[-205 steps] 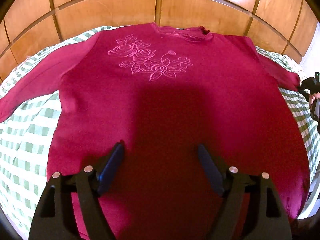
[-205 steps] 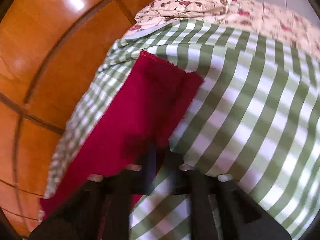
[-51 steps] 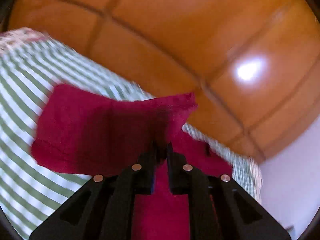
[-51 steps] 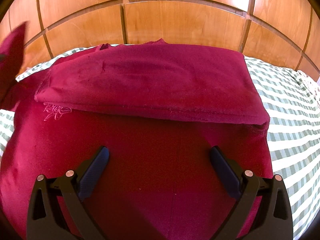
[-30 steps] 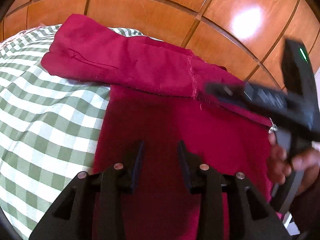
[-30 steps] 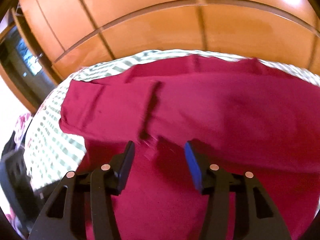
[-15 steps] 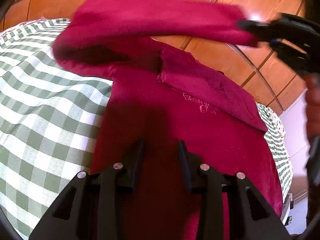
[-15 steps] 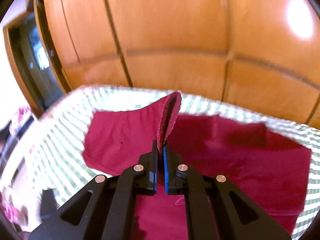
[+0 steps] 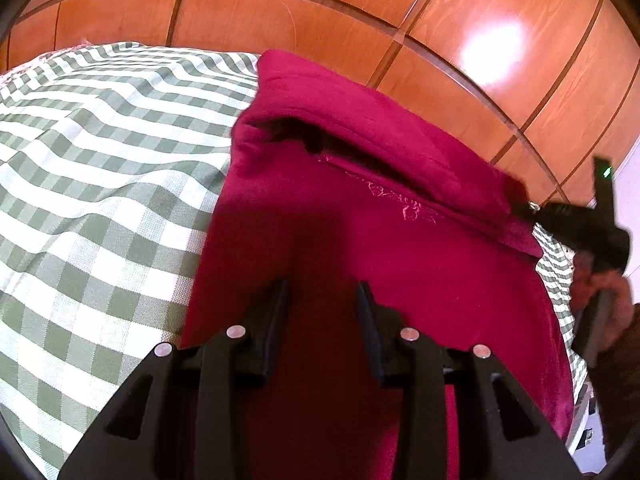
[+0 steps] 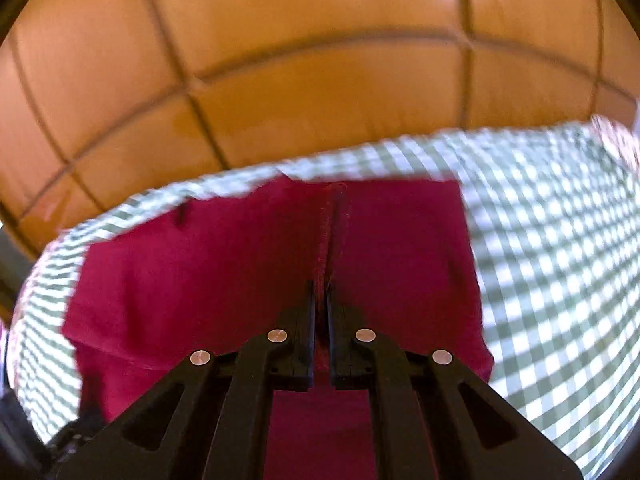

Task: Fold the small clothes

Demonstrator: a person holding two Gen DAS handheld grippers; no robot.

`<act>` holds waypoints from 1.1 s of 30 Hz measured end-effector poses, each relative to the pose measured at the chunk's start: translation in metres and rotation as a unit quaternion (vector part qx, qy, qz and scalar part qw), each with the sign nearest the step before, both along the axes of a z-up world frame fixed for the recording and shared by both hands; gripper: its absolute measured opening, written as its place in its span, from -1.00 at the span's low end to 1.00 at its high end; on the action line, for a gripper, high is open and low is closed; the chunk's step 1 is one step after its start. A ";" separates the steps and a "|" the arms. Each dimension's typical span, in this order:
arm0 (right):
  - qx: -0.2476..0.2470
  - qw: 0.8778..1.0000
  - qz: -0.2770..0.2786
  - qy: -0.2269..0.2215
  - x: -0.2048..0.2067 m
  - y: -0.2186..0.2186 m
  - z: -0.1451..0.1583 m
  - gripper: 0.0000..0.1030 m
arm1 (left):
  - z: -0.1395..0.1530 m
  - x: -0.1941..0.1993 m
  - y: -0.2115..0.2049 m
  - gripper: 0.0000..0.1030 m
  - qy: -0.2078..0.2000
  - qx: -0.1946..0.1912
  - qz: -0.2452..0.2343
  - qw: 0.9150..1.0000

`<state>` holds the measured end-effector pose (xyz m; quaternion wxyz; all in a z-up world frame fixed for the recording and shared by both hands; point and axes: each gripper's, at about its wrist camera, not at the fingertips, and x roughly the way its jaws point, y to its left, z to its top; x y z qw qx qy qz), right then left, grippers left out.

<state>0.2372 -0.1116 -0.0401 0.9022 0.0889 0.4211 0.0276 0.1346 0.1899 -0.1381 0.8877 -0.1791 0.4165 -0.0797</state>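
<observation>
Crimson sweater (image 9: 360,248) lies on the checked bedcover (image 9: 100,184); the left gripper (image 9: 322,308) hovers over its body, jaws apart and empty, while the right gripper (image 9: 560,216) pulls the sleeve (image 9: 380,136) toward 3 o'clock. From the right wrist, its jaws are clenched on the sleeve edge at 12 o'clock; pulling too far could drag the unpinned body and spoil the fold.

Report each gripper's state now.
Left gripper: open, holding nothing, above the red garment.
Right gripper: fingers shut on a fold of the garment.

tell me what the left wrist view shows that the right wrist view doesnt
Only the left wrist view shows the left hand-held gripper open over the red top, its embroidery, and a hand carrying the right hand-held gripper. Only the right wrist view shows that gripper's fingers shut on a fold of red cloth. Both show the top, green checked sheet and wooden panels.
</observation>
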 end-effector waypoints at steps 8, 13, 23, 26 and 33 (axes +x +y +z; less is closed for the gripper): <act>0.009 1.000 -0.008 0.012 0.002 -0.010 -0.031 -0.93 | 0.051 0.014 -0.005 -0.32 -0.015 -0.008 -0.002 1.000; 0.042 0.999 0.002 0.008 -0.003 -0.019 -0.025 -0.93 | 0.085 0.058 -0.023 -0.26 -0.065 0.016 -0.019 0.998; 0.051 0.999 0.005 0.002 -0.015 -0.025 -0.038 -0.93 | 0.018 0.097 -0.009 -0.46 0.028 0.017 0.045 0.998; 0.052 0.999 0.006 0.002 -0.010 -0.026 -0.033 -0.91 | 0.035 0.093 -0.004 -0.26 0.027 0.008 0.041 0.999; 0.021 0.998 -0.006 -0.056 -0.026 -0.031 0.009 0.22 | 0.075 0.105 0.048 0.05 -0.022 -0.013 0.078 0.997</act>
